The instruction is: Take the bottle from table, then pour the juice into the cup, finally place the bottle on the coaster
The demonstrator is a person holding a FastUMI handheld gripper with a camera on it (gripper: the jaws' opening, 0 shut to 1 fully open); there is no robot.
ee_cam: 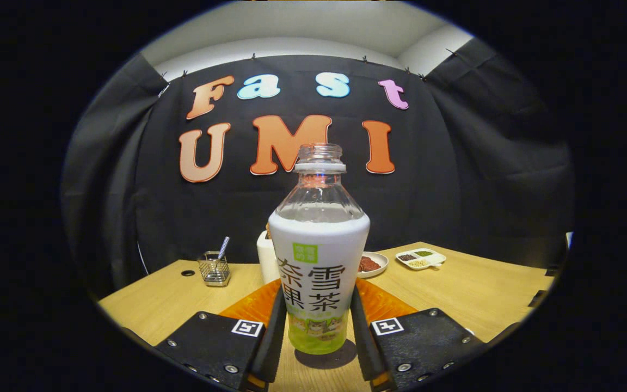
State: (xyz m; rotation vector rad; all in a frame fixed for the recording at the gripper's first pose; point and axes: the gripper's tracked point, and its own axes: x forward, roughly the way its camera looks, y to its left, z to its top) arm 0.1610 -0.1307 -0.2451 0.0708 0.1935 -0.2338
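**Two fingers flank an upright, uncapped bottle**

Two fingers of the gripper (318, 340) stand on either side of the clear plastic bottle with the white and green label (319, 272), close against its lower sides; whether both actually press on it cannot be told. The bottle stands upright on the pale wooden counter (466, 288), its long axis vertical and its open, threaded neck pointing straight up. No cap is on it. Its upper shoulder is transparent; the label wraps the body from the shoulder down, white above and green near the base, with large dark characters on the front. A round shadow lies under its base on the counter.

Just behind the bottle an orange mat (384, 305) lies flat on the counter, showing on both sides of the bottle. A white cup (266, 256) stands beyond the bottle, partly hidden by it. Toward the counter's far left edge sits a small wire-mesh holder with a striped straw (215, 268). Toward the far right edge are a small white round dish with reddish contents (370, 264) and a white divided dish holding dark and green bits (421, 258).
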